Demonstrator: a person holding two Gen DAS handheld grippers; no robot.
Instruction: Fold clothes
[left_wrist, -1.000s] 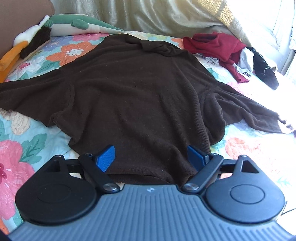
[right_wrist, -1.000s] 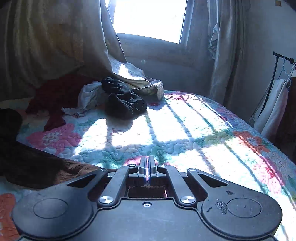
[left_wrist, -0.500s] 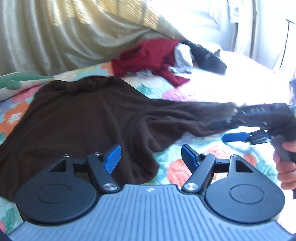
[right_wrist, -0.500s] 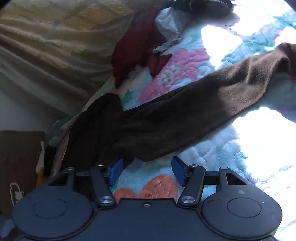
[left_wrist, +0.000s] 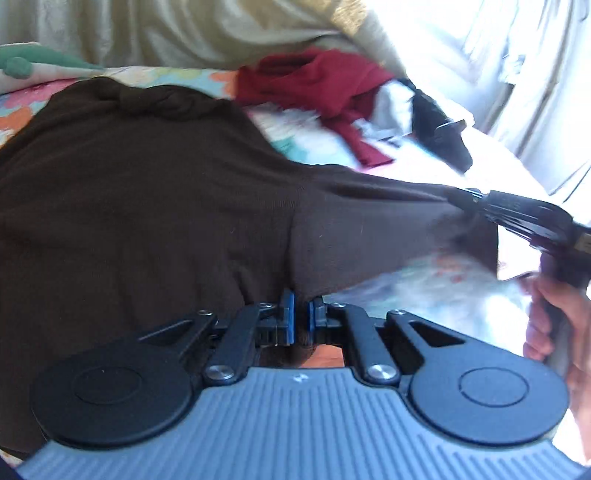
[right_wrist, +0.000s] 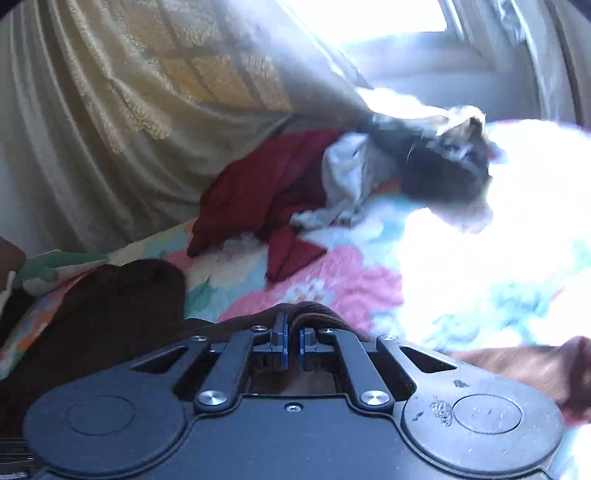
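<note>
Both my left gripper and right gripper, open half a second ago, now pinch the brown sweater, sleeve lifted off the bed for folding.

Left gripper: ribbed grey housing, two black round discs, black linkage arms with silver screws, blue finger pads. Right gripper: smooth black housing, same discs and linkages, silver screws, blue pads, scuff marks on right disc. Bare hand on black handle.
</note>
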